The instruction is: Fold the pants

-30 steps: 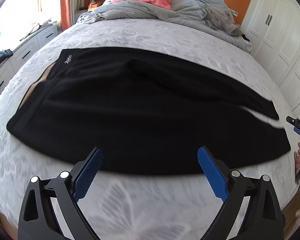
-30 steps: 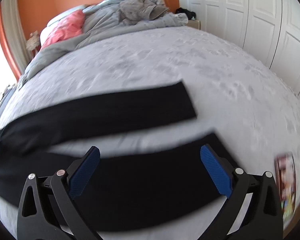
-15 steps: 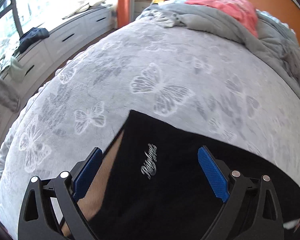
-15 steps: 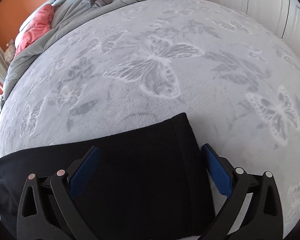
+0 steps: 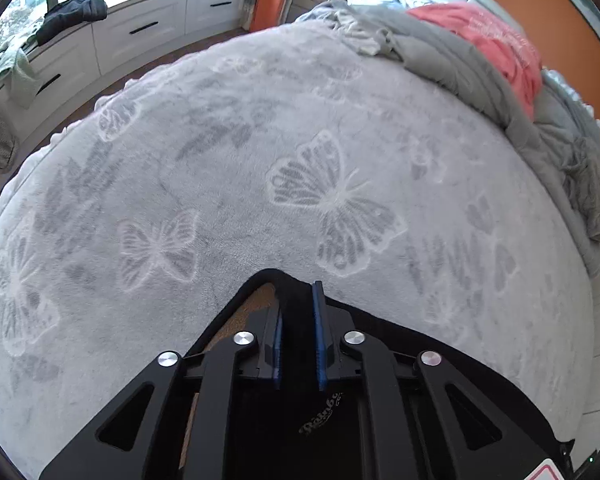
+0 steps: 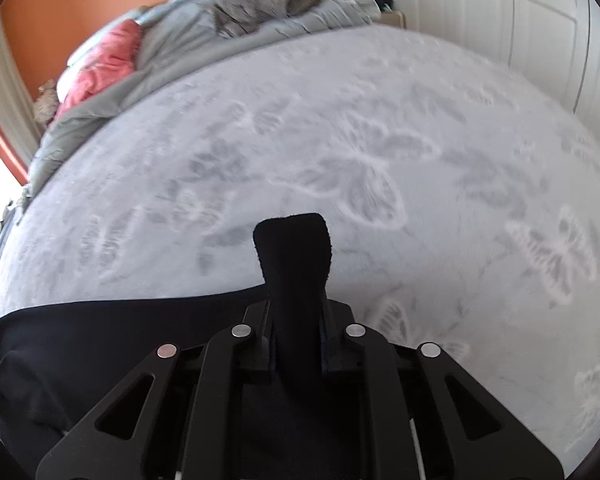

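The bed (image 5: 260,152), under a grey butterfly-print blanket, fills both wrist views, with a heap of grey bedding (image 5: 452,60) and a pink pillow (image 5: 496,40) pushed to its head, at about 1 o'clock in the left view and 11 o'clock in the right view

The black pants (image 6: 100,344) lie flat along the near edge of the bed, at 6 o'clock in both views. Their long axis runs crosswise to both tools, from the waist end at the left gripper to the leg end at the right one; in the right view the cloth stretches away toward 8 o'clock

The left gripper (image 5: 298,336) has its blue pads pressed close on a peak of the waistband, which rises just beyond the fingertips toward 12 o'clock; a tan lining (image 5: 252,304) shows at its 11 o'clock and a white logo (image 5: 320,412) sits below at 6 o'clock

The right gripper (image 6: 296,340) pinches the leg cuff, a bunched black tab standing up toward 12 o'clock

Each end is already held by the hand nearer to it, so the fold probably turns on bringing one end along that crosswise axis to the other. The bare blanket lies toward 12 o'clock of both tools
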A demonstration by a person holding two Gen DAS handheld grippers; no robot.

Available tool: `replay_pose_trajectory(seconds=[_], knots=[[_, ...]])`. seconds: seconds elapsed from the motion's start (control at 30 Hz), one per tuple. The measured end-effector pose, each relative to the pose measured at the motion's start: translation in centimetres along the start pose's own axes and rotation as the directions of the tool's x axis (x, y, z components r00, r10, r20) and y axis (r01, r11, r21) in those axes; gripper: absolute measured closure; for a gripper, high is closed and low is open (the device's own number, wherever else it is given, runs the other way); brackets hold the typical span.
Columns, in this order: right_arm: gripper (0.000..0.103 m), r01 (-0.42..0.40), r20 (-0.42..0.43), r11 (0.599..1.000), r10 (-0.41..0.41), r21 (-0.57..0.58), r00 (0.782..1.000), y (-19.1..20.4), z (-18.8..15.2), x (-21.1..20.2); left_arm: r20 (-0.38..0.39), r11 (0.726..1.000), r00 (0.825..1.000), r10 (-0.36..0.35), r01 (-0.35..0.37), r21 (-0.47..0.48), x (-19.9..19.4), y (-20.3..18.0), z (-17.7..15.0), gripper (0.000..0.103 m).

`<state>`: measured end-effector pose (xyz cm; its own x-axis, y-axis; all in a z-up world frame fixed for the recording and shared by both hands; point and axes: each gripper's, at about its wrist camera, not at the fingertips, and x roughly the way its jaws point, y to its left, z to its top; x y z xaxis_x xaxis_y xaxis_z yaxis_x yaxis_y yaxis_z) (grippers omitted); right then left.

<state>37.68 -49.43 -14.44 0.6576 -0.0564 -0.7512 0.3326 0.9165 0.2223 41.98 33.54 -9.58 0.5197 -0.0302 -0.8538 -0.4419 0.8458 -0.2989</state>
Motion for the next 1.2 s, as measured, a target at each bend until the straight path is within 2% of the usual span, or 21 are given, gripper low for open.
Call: replay_pose_trajectory(seconds=[0.07, 0.1, 0.23, 0.3, 0.37, 0.43, 0.5, 0.53, 0.57, 0.6, 0.67, 0.7, 0.77, 0.8, 0.9, 1.0, 1.03, 1.07, 1.1, 1.13, 1.2], knots=[[0.091, -0.053, 0.062, 0.998, 0.054, -0.017, 0.997, 0.5, 0.5, -3.9, 0.034, 0.996, 0.996, -0.088, 0.087, 0.019, -4.7, 0.0, -0.7, 0.095], [0.091, -0.064, 0.084, 0.997, 0.066, -0.031, 0.994, 0.7, 0.5, -5.5, 0.048, 0.994, 0.993, -0.108, 0.106, 0.039, -6.5, -0.1, -1.0, 0.095], [0.091, -0.117, 0.161, 0.988, 0.131, -0.097, 0.978, 0.9, -0.8, -13.2, 0.104, 0.975, 0.974, -0.203, 0.192, 0.11, -16.7, 1.6, -6.0, 0.095], [0.091, -0.123, 0.179, 0.982, 0.148, -0.143, 0.973, 0.6, -2.4, -16.4, 0.117, 0.97, 0.967, -0.227, 0.213, 0.119, -20.2, 3.3, -8.9, 0.095], [0.09, -0.111, 0.175, 0.977, 0.144, -0.183, 0.974, 0.0, -4.6, -18.1, 0.107, 0.971, 0.969, -0.223, 0.211, 0.111, -22.2, 5.7, -12.1, 0.095], [0.088, -0.074, 0.137, 0.97, 0.108, -0.233, 0.985, -0.9, -7.3, -18.1, 0.064, 0.977, 0.978, -0.201, 0.195, 0.083, -21.4, 8.3, -14.6, 0.093], [0.08, -0.028, 0.042, 0.961, 0.041, -0.276, 0.998, -2.0, -10.0, -15.8, 0.013, 0.985, 0.988, -0.157, 0.156, 0.07, -18.9, 10.4, -16.3, 0.08], [0.073, -0.005, 0.005, 0.958, 0.006, -0.285, 1.0, -2.6, -11.1, -14.8, -0.011, 0.993, 0.994, -0.107, 0.107, 0.045, -17.4, 11.8, -17.3, 0.074], [0.065, 0.028, -0.022, 0.957, -0.036, -0.29, 0.999, -3.1, -12.6, -13.9, -0.032, 0.998, 0.997, -0.066, 0.066, -0.003, -16.3, 13.3, -18.1, 0.062], [0.061, 0.043, -0.026, 0.957, -0.052, -0.287, 0.998, -3.7, -13.7, -13.9, -0.045, 0.997, 0.997, -0.064, 0.062, -0.046, -15.9, 14.3, -18.8, 0.061], [0.05, 0.055, -0.013, 0.969, -0.059, -0.242, 0.998, -4.6, -15.3, -15.2, -0.064, 0.976, 0.987, -0.147, 0.134, -0.174, -15.8, 16.6, -20.5, 0.059], [0.046, 0.046, 0.003, 0.975, -0.046, -0.217, 0.999, -4.8, -16.2, -16.3, -0.059, 0.955, 0.978, -0.201, 0.182, -0.234, -15.9, 17.3, -21.4, 0.051], [0.031, 0.024, 0.06, 0.984, -0.014, -0.176, 0.998, -4.7, -17.4, -19.1, -0.034, 0.929, 0.968, -0.25, 0.23, -0.29, -16.7, 17.6, -23.0, 0.041], [0.029, 0.01, 0.083, 0.986, 0.003, -0.165, 0.997, -3.9, -18.2, -20.5, -0.033, 0.917, 0.962, -0.271, 0.248, -0.313, -16.8, 17.2, -23.8, 0.033], [0.025, -0.038, 0.096, 0.988, 0.053, -0.152, 0.994, -2.6, -20.1, -22.6, -0.081, 0.885, 0.935, -0.344, 0.295, -0.36, -14.9, 15.5, -25.2, 0.032], [0.024, -0.075, 0.073, 0.99, 0.085, -0.122, 0.994, -1.8, -21.8, -22.9, -0.087, 0.852, 0.922, -0.377, 0.309, -0.422, -12.4, 14.6, -24.1, 0.032], [0.024, -0.077, 0.065, 0.99, 0.085, -0.116, 0.994, -1.6, -22.4, -22.9, -0.08, 0.84, 0.915, -0.396, 0.325, -0.435, -12.1, 14.4, -23.8, 0.034], [0.024, -0.081, 0.058, 0.991, 0.087, -0.105, 0.995, -1.6, -22.8, -22.8, -0.085, 0.838, 0.909, -0.408, 0.336, -0.431, -11.6, 14.1, -23.1, 0.044], [0.024, -0.094, 0.047, 0.992, 0.098, -0.083, 0.994, -1.8, -23.2, -22.6, -0.099, 0.846, 0.911, -0.401, 0.327, -0.422, -11.4, 13.8, -22.5, 0.082], [0.024, -0.106, 0.047, 0.993, 0.109, -0.06, 0.993, -2.1, -23.4, -22.7, -0.107, 0.855, 0.909, -0.402, 0.331, -0.399, -11.6, 13.6, -21.8, 0.1], [0.024, -0.18, 0.053, 0.983, 0.178, 0.03, 0.983, -2.9, -23.4, -23.0, -0.076, 0.853, 0.909, -0.41, 0.352, -0.385, -13.3, 13.7, -20.9, 0.099]])
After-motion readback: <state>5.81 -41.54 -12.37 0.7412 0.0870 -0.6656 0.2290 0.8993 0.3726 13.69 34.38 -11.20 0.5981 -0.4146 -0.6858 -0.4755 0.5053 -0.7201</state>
